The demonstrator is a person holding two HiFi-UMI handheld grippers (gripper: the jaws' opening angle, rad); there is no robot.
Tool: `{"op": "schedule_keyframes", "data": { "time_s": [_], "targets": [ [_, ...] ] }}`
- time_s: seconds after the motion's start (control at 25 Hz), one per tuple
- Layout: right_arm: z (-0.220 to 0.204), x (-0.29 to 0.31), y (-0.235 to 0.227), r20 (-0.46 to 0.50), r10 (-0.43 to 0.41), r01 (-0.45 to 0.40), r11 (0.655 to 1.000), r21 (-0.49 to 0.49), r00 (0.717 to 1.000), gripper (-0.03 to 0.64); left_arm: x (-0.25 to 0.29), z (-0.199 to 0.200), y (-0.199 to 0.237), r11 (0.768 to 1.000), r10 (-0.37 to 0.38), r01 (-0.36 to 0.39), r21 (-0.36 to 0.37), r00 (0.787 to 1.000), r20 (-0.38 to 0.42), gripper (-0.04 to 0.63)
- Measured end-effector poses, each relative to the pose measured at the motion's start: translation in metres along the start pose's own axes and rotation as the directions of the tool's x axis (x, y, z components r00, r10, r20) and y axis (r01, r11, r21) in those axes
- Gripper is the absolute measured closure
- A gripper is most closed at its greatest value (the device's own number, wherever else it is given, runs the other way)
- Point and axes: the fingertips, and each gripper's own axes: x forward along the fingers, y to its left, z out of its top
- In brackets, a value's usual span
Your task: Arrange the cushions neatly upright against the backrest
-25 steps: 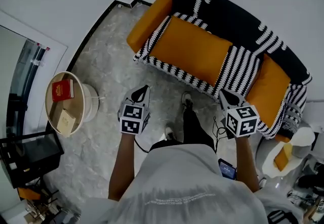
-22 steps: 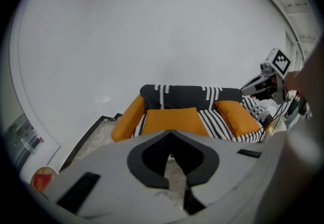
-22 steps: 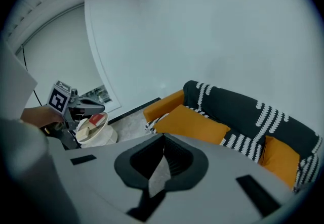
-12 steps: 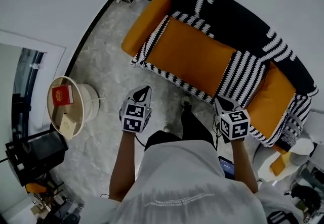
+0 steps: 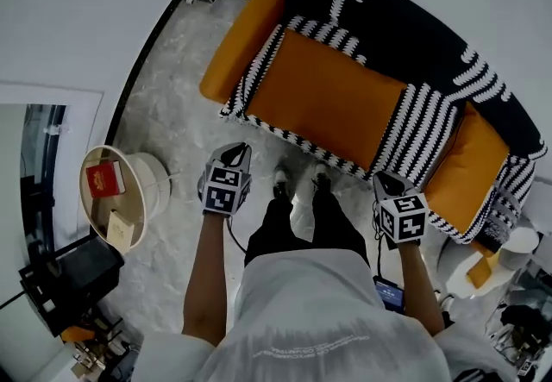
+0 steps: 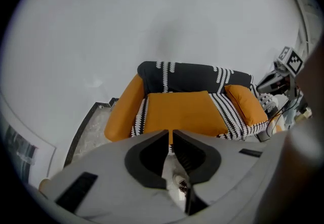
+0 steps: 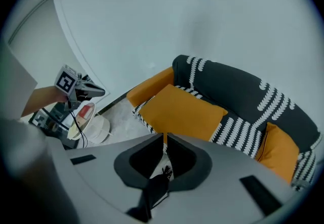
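Note:
A black-and-white sofa (image 5: 405,35) holds a large orange cushion (image 5: 323,100) lying flat on the seat. A smaller orange cushion (image 5: 466,165) leans at the sofa's right end. Both also show in the left gripper view, large cushion (image 6: 185,112) and small cushion (image 6: 245,104), and in the right gripper view, large cushion (image 7: 179,112) and small cushion (image 7: 281,154). My left gripper (image 5: 239,148) hangs over the floor short of the sofa's front; its jaws (image 6: 170,131) are opening with a narrow gap and nothing between them. My right gripper (image 5: 380,175) is near the seat's front edge, shut (image 7: 165,135) and empty.
An orange armrest (image 5: 237,35) closes the sofa's left end. A round side table (image 5: 129,191) with a red book (image 5: 103,178) stands at the left. A dark stand (image 5: 65,272) is lower left, a white table (image 5: 470,268) lower right. The person's shoes (image 5: 297,180) are at the sofa's front.
The person's feet have come side by side close to the sofa's front. Both grippers stay low before the sofa, and the view has shifted slightly.

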Motion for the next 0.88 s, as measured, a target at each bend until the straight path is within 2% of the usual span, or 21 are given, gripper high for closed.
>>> {"op": "schedule_keyframes", "data": {
  "time_s": [0.12, 0.28, 0.48, 0.76, 0.88],
  "targets": [
    [0.003, 0.010, 0.000, -0.003, -0.031, 0.031, 1.000, 0.001, 1.000, 0.605, 0.020, -0.007, 0.019, 1.000, -0.019, 0.020, 0.020, 1.000, -0.017, 0.543],
    [0.004, 0.025, -0.010, 0.013, -0.097, 0.097, 0.994, 0.050, 0.995, 0.586, 0.052, -0.021, 0.040, 0.997, -0.046, 0.050, 0.062, 0.997, -0.054, 0.538],
    [-0.017, 0.041, -0.031, -0.007, -0.177, 0.176, 0.977, 0.121, 0.984, 0.584, 0.087, -0.039, 0.051, 0.992, -0.092, 0.102, 0.081, 0.989, -0.114, 0.526],
    [-0.075, 0.086, -0.056, -0.088, -0.188, 0.205, 0.947, 0.248, 0.978, 0.561, 0.141, -0.056, 0.065, 0.987, -0.108, 0.126, 0.101, 0.981, -0.164, 0.499],
    [-0.094, 0.105, -0.058, -0.102, -0.172, 0.195, 0.933, 0.303, 0.980, 0.543, 0.160, -0.065, 0.078, 0.992, -0.100, 0.111, 0.062, 0.982, -0.161, 0.491]
  ]
}}
